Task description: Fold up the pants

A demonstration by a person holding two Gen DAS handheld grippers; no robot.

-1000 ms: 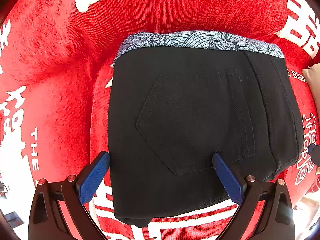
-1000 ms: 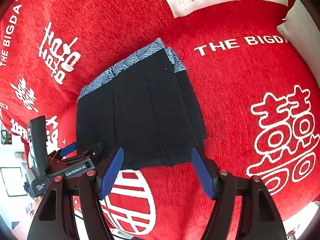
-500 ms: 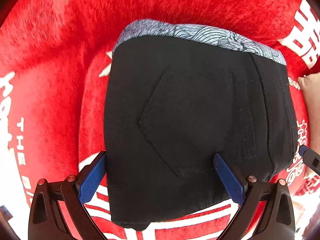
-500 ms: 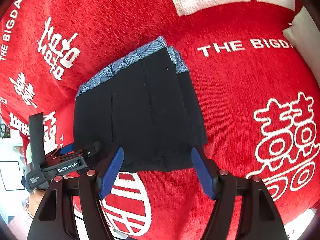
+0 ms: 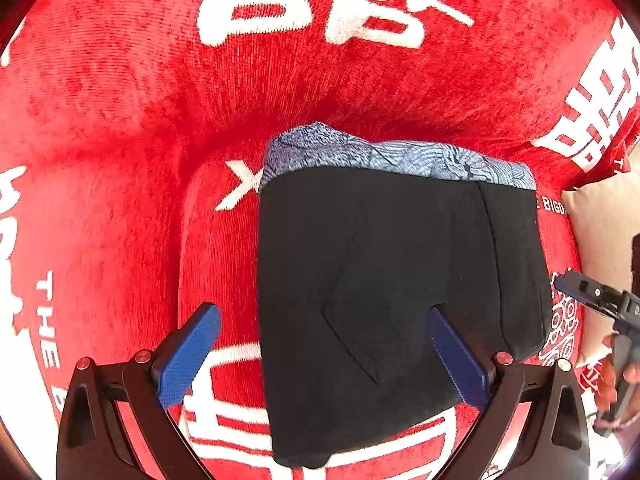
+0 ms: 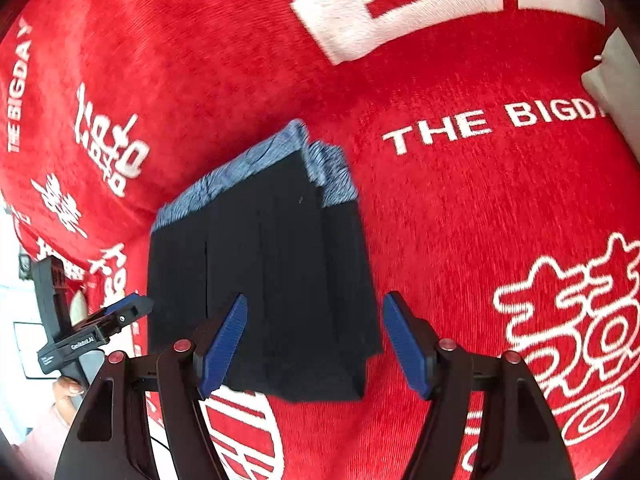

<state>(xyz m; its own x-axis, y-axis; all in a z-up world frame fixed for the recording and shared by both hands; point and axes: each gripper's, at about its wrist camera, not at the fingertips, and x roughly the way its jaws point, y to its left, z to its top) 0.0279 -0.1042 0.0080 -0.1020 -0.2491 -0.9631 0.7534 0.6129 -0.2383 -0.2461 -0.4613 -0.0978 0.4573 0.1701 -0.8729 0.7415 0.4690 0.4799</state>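
Note:
The black pants (image 5: 392, 280) lie folded into a compact rectangle on the red cloth, back pocket up, with a blue-grey patterned waistband (image 5: 396, 156) along the far edge. They also show in the right wrist view (image 6: 264, 276). My left gripper (image 5: 320, 344) is open and empty, hovering above the near part of the pants. My right gripper (image 6: 312, 336) is open and empty above the pants' near right corner. The left gripper's body (image 6: 84, 336) shows at the left of the right wrist view.
A red cloth (image 6: 480, 200) with white printed characters and "THE BIGDAY" lettering covers the whole surface. A pale cushion (image 5: 600, 240) sits at the right edge. The right gripper's tip (image 5: 592, 296) and a hand show at the far right of the left wrist view.
Both grippers have pulled back and risen away from the pants, which look smaller now. The pants have not moved. Both grippers stay open.

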